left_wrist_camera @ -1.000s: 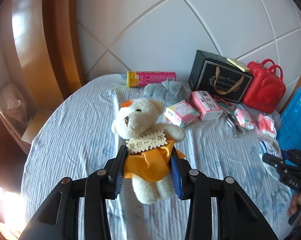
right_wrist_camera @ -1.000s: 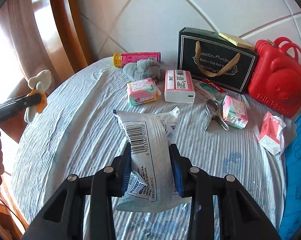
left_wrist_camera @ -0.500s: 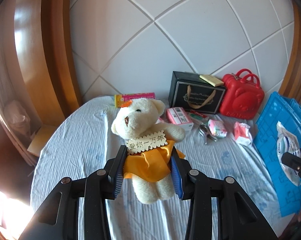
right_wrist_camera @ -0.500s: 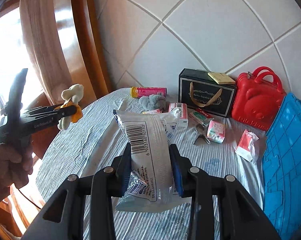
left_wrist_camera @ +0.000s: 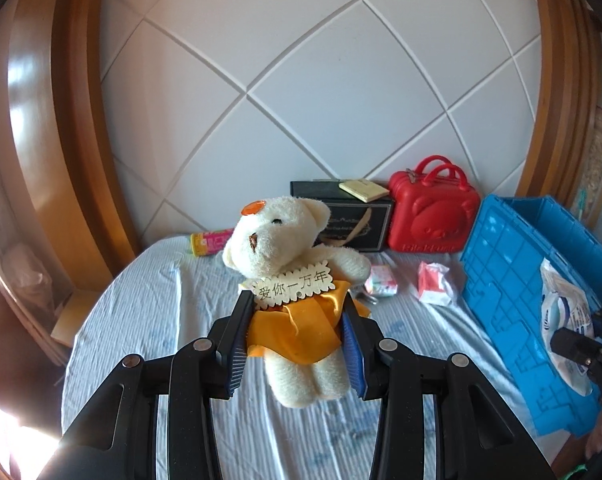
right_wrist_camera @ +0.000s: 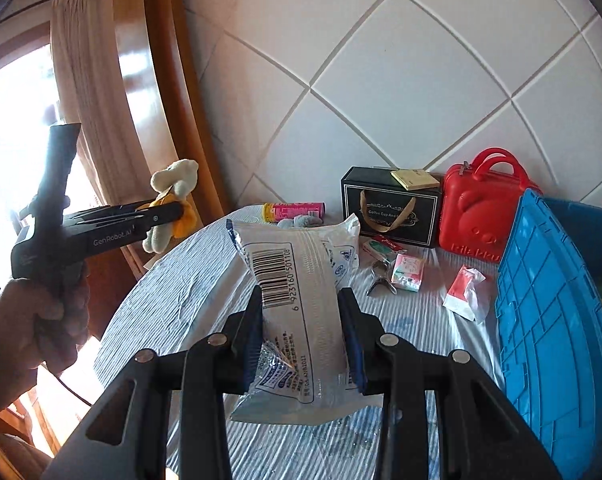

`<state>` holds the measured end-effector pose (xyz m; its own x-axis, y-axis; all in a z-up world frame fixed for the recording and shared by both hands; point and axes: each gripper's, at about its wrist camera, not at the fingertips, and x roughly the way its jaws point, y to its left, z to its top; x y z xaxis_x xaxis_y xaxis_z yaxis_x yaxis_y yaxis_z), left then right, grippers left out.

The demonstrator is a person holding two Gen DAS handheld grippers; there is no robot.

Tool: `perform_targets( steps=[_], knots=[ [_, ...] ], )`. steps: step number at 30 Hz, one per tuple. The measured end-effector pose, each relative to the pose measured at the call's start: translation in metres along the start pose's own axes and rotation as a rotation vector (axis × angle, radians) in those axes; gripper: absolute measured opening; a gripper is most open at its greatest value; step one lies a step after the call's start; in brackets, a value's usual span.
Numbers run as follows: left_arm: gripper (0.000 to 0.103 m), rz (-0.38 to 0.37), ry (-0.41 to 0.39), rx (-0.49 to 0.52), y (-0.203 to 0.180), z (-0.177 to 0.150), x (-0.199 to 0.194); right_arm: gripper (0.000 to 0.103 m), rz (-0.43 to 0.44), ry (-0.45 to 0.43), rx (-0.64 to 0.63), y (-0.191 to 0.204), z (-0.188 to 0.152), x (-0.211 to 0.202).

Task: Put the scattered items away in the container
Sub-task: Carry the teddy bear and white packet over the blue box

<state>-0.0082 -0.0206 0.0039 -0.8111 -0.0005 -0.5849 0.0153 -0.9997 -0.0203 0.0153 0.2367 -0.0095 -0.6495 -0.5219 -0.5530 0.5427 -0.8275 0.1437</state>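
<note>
Both claws are clamped on soft things above the striped, wrinkled bed sheet point(left_wrist_camera: 149, 320). Left claw point(left_wrist_camera: 297, 344) pinches a fuzzy cream teddy bear point(left_wrist_camera: 289, 248) by its glossy orange satin dress, a scalloped paper tag across its chest. Right claw point(right_wrist_camera: 301, 336) pinches a crinkly white plastic pouch point(right_wrist_camera: 293, 280) printed with a barcode, squeezed at its middle. Beyond them on the sheet lie small soft tissue packs point(right_wrist_camera: 409, 272), a metal clip point(right_wrist_camera: 379, 280) and a pink cylindrical tube point(right_wrist_camera: 293, 211). Right of these stands the ribbed blue plastic crate point(right_wrist_camera: 541, 300). Farthest, against the quilted white headboard point(left_wrist_camera: 341, 80), sit a black boxy gift bag point(right_wrist_camera: 389, 204) and a moulded red bear case point(right_wrist_camera: 481, 208).
</note>
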Motion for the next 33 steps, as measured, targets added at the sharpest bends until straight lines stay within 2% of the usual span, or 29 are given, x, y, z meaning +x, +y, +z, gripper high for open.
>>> perform_targets(
  steps=[4, 16, 33],
  knots=[
    [0.04, -0.033, -0.017, -0.004, -0.026, 0.011, -0.009, 0.035, -0.003, -0.038, 0.006, -0.019, 0.003, -0.02],
    [0.04, -0.101, -0.042, 0.071, -0.123, 0.031, -0.015, 0.035, -0.022, -0.102, 0.049, -0.083, 0.006, -0.078],
    [0.04, -0.217, -0.052, 0.166, -0.246, 0.049, -0.007, 0.035, -0.115, -0.136, 0.105, -0.159, -0.01, -0.135]
  ],
)
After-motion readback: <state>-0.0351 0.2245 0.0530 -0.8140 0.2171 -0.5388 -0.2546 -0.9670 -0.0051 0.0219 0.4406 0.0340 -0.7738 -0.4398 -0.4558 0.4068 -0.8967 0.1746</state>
